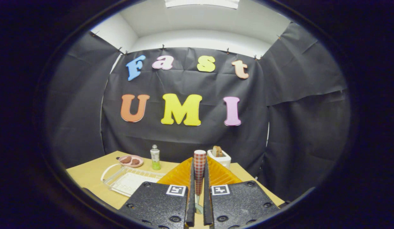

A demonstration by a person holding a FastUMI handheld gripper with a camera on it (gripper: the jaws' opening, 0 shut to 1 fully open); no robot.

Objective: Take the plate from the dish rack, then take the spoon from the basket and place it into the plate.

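On a pale wooden tabletop point(88, 173) inside the booth, the scene runs from a clear wire dish rack point(127, 181) at the left, lying low and apparently without a plate in it, to a small pink dish point(130, 161) of brown pieces just behind it. Beside that stands a slim bottle of green liquid point(155, 157), upright near the back edge. At centre, the gripper point(199, 187) has its fingers drawn nearly together on the red-and-white checked handle of a spoon point(199, 168), both pressing its sides; the handle stands upright between them and the pale bowl end hangs below, a hold that looks suited to carrying the spoon and lowering it bowl-first. Directly beneath and beyond the fingers spreads a ribbed orange plate point(181, 175), set flat on the table, so the spoon appears poised over its target. To the right, a white toaster point(220, 158) holding a slice of bread sits behind the plate. The basket cannot be made out.
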